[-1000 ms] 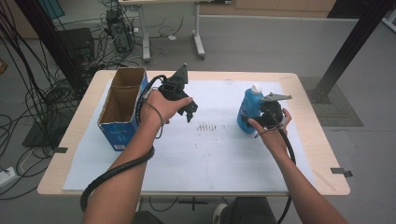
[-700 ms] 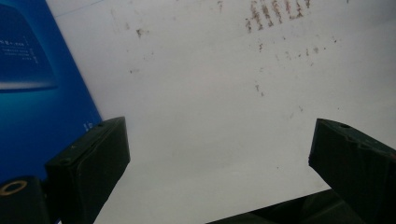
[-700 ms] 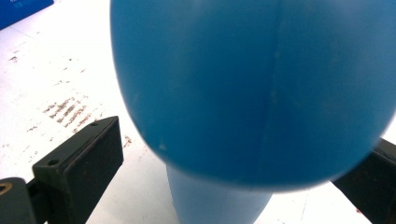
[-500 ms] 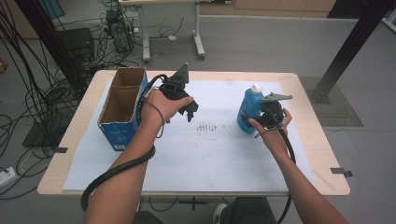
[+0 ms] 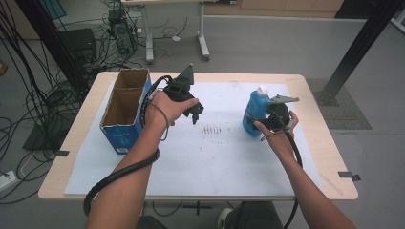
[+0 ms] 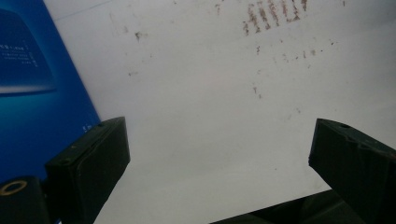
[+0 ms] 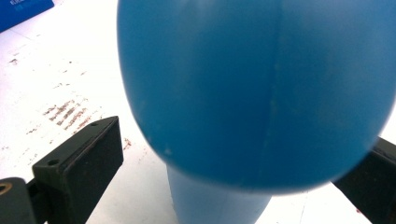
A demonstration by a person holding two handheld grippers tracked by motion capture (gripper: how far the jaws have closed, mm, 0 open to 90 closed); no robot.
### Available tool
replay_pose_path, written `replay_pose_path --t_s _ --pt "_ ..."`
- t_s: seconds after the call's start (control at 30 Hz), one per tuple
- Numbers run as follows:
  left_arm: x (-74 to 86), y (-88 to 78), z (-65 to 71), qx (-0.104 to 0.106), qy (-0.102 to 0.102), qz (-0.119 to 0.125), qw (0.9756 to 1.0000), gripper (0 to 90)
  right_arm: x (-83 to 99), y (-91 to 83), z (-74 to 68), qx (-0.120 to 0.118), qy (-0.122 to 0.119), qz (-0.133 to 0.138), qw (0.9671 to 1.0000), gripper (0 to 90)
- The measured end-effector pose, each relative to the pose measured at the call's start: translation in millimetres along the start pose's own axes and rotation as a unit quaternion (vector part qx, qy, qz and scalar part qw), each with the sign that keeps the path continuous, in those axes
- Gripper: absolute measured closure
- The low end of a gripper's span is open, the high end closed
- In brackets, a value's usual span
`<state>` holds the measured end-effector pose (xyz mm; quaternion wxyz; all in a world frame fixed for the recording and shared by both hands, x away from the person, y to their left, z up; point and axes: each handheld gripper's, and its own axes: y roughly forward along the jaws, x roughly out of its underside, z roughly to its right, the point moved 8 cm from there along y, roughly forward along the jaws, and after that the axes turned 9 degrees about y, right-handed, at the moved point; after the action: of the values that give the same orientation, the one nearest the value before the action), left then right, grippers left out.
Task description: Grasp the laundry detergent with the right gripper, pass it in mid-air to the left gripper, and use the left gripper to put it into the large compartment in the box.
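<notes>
The right gripper (image 5: 264, 125) sits at centre right of the high view, its jaws spread wide on either side of the blue bottle (image 5: 254, 112), and in the right gripper view the bottle (image 7: 252, 93) bulges between the two black jaws; the left one stands clear of the plastic, while the right one, at the frame's edge, may or may not be touching, so call it open and not yet pinching. The bottle stands upright on the white sheet (image 5: 215, 162), white cap up, well apart from the cardboard box (image 5: 125, 107) at left. It looks like smooth, rigid plastic, probably with liquid weight inside, so it could slip or tip; a grip low on the broad body seems safer than near the neck. The right forearm comes up from the lower right, wrist cocked inward toward the bottle. Over at upper centre, the left gripper (image 5: 196, 112) hovers above the sheet just beside the box, jaws apart and empty, hand wrapped over the top, pointing down.
</notes>
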<state>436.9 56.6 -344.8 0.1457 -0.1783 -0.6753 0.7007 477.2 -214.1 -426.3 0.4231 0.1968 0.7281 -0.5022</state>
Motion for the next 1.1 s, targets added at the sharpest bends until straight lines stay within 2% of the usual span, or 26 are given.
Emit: replay_pose_path --t_s 1.1 --pt "1.7 -2.7 -2.5 -0.001 0.0 0.003 1.0 5.6 -1.5 0.8 -2.2 0.004 -0.005 0.005 1.0 1.8"
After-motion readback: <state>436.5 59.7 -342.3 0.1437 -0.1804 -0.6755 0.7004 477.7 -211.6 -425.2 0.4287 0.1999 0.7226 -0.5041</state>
